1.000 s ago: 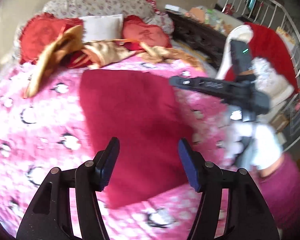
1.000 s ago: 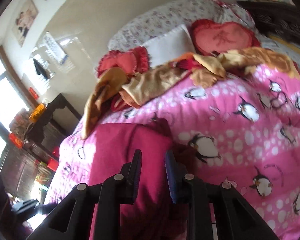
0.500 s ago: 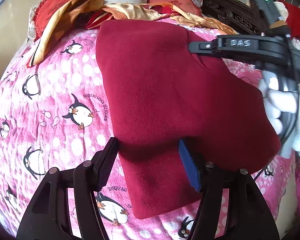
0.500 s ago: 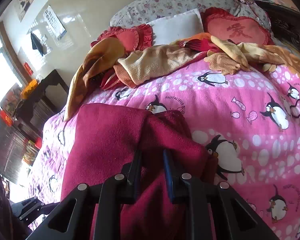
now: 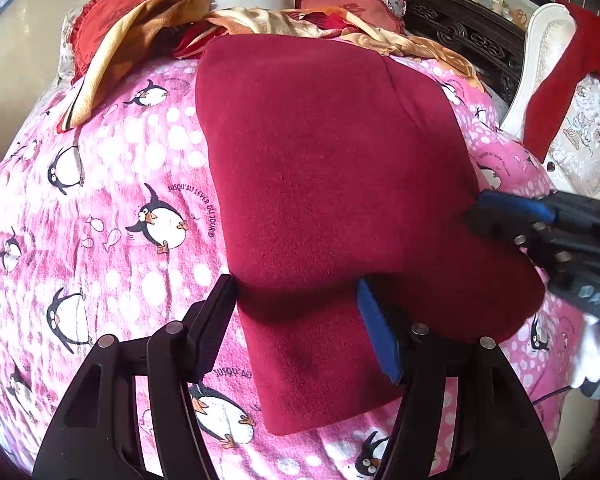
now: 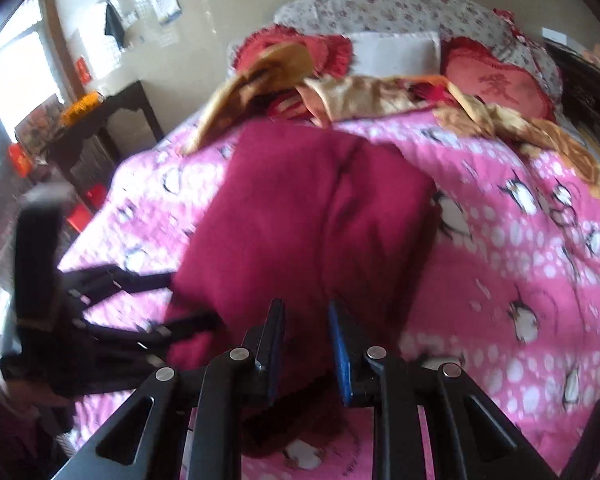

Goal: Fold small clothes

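A dark red fleece garment [image 5: 332, 184] lies on the pink penguin bedspread [image 5: 112, 216], its right part folded over with a raised lower layer sticking out toward me. My left gripper [image 5: 296, 320] is open, its jaws wide on either side of the garment's near edge. My right gripper [image 6: 306, 340] has its jaws close together around the garment's [image 6: 300, 216] near right edge; the cloth fills the gap. The right gripper also shows at the right edge of the left wrist view [image 5: 500, 216], at the garment's right side.
Orange and gold clothes [image 5: 148, 28] and red heart cushions [image 6: 496, 80] are piled by the pillows at the bed's head. A dark wooden side table [image 6: 100, 132] stands left of the bed. A white chair with a red cloth [image 5: 564, 80] stands at the right.
My right gripper carried the garment's edge down from the far side to the near right, leaving a fold across the cloth. My left gripper dropped close to the garment's near edge and stayed open.
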### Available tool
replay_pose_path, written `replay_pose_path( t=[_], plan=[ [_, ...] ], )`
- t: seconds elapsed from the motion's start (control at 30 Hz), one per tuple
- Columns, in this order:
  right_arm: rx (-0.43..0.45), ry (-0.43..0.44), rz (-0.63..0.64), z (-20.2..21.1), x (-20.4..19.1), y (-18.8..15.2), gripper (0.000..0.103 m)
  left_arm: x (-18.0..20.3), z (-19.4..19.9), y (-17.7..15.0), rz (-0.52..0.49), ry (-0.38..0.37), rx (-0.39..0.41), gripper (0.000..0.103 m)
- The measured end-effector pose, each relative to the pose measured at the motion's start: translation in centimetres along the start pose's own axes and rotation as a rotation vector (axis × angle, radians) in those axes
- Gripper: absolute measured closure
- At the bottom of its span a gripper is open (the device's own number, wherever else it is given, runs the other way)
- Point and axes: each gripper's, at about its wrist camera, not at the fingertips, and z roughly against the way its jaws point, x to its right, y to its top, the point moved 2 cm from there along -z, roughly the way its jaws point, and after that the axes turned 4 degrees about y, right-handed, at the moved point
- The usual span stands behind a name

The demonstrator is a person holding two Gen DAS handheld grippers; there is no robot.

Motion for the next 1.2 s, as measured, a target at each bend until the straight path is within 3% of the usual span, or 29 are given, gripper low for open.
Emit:
replay_pose_path(
  t=[0.07, 0.4, 0.5, 0.67, 0.87, 0.93, 1.0, 1.2],
  plan=[
    [-0.018, -0.043, -0.005, -1.1, 0.8, -1.1, 0.082, 0.3, 0.1, -0.1, -0.012, 0.018, 0.002, 0.041],
    [0.079, -0.01, -0.072, 2.0, 0.6, -0.5, 0.08, 0.1, 1.8, 0.5, -0.011, 0.026, 0.033, 0.041],
    [0.063, -0.027, -0.117, 0.7, 1.6, -1.0, 0.079, 0.2, 1.7, 0.7, -0.013, 0.03, 0.03, 0.041],
    [0.009, 0.028, -0.203, -1.7, 3.3, -2.1, 0.071, 0.1, 1.4, 0.9, 0.003, 0.018, 0.021, 0.041],
    [0.06, 0.085, -0.236, -0.5, 3.6, -2.0, 0.065, -0.9, 1.1, 1.3, 0.048, -0.059, 0.022, 0.04],
    [0.117, 0.103, -0.271, 0.5, 4.1, -1.7, 0.047, -1.6, 1.1, 1.7, 0.087, -0.101, 0.03, 0.039],
    [0.158, 0.125, -0.31, 0.8, 5.0, -1.4, 0.04, -2.4, 0.8, 2.0, 0.134, -0.148, 0.023, 0.039],
    [0.131, 0.218, -0.406, -1.4, 7.3, -0.5, 0.04, -4.2, -0.3, 2.7, 0.233, -0.241, 0.008, 0.038]
  ],
)
